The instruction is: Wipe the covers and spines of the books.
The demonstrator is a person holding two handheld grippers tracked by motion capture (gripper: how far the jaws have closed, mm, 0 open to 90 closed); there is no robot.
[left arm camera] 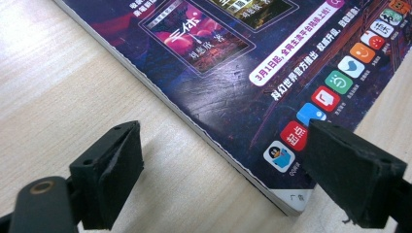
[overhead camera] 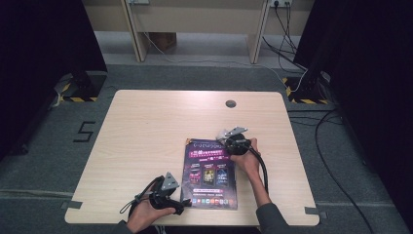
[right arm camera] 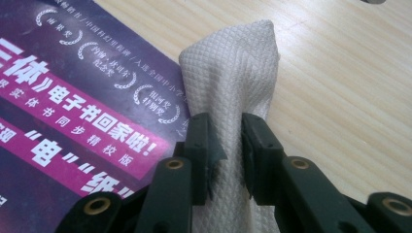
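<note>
Cloth (right arm camera: pixel 232 82), white and quilted like a soft wipe, is pinched in the right tool (right arm camera: pixel 226 145), bunched between the narrow jaws and standing up beyond them, at the far right corner of the magazine (overhead camera: pixel 211 173). It looks light and limp, so it will likely fold or drag unless gripped mid-bundle, as now. The magazine lies flat on the surface (overhead camera: pixel 146 126), near the person's edge; its glossy cover looks slippery and the thin stack would flex if lifted by one corner. The left tool (left arm camera: pixel 221 170) stands wide, its jaws either side of the magazine's near left corner, pressing on nothing. That corner and the spine edge are the likely places to steady it. Bare wood lies open to the left and beyond; the near edge is close.
</note>
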